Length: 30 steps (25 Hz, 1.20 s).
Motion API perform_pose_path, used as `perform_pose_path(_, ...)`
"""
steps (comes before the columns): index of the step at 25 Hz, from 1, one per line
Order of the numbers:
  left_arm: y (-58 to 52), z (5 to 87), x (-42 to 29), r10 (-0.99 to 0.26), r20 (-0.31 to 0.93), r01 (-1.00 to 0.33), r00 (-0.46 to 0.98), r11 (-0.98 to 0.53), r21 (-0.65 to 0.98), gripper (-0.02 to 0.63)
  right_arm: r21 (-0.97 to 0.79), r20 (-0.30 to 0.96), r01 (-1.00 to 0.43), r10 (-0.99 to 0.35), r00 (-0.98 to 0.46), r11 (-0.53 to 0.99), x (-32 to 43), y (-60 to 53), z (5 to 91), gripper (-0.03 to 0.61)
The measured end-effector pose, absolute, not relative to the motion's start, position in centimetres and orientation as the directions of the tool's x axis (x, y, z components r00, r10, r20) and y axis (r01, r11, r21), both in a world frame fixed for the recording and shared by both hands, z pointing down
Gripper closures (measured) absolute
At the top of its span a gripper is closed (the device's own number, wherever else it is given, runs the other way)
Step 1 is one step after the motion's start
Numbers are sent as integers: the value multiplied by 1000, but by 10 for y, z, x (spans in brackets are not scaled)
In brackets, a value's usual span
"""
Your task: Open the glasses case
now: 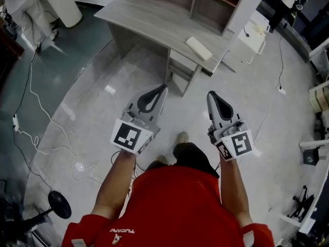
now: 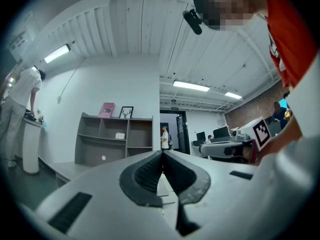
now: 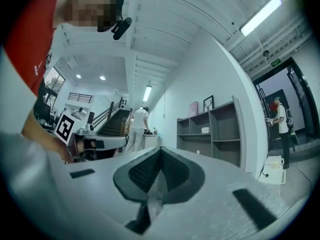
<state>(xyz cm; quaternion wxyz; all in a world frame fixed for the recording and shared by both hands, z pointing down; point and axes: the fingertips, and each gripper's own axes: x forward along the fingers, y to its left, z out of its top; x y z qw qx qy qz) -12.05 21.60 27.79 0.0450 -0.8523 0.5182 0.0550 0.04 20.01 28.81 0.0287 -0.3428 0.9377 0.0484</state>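
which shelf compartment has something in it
The upper middle compartment: a small white box sits there, and nothing shows in the others.

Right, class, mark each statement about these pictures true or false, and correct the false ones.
1. Both the left gripper and the right gripper are shut, with nothing between their jaws. True.
2. The glasses case lies on the floor. False: it lies on the grey desk, near its edge.
3. The right gripper is clamped on the glasses case. False: both grippers are held over the floor, short of the desk, touching nothing.
4. The person holding the grippers wears a red top. True.
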Motion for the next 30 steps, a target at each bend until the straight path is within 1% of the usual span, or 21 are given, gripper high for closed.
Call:
perform_pose_path(8, 150, 290, -129, -879, -116, -886, 463, -461, -46, 604, 100, -84, -655, -650, -755, 749, -4, 137, 304, 574)
perform_pose_path(16, 36, 309, -122, -884, -50, -884, 465, -461, -76, 604, 111, -76, -660, -656, -751, 743, 7, 30, 320, 574)
perform_pose_path(24, -67, 342, -106, -886, 49, -882, 462, -464, -77, 604, 94, -13, -652, -654, -756, 752, 27, -71, 351, 574)
perform_pose_path(30, -122, 387, -100, -872, 138, -875, 470, -481, -60, 603, 65, 79, -636, -639, -765, 769, 33, -124, 381, 574)
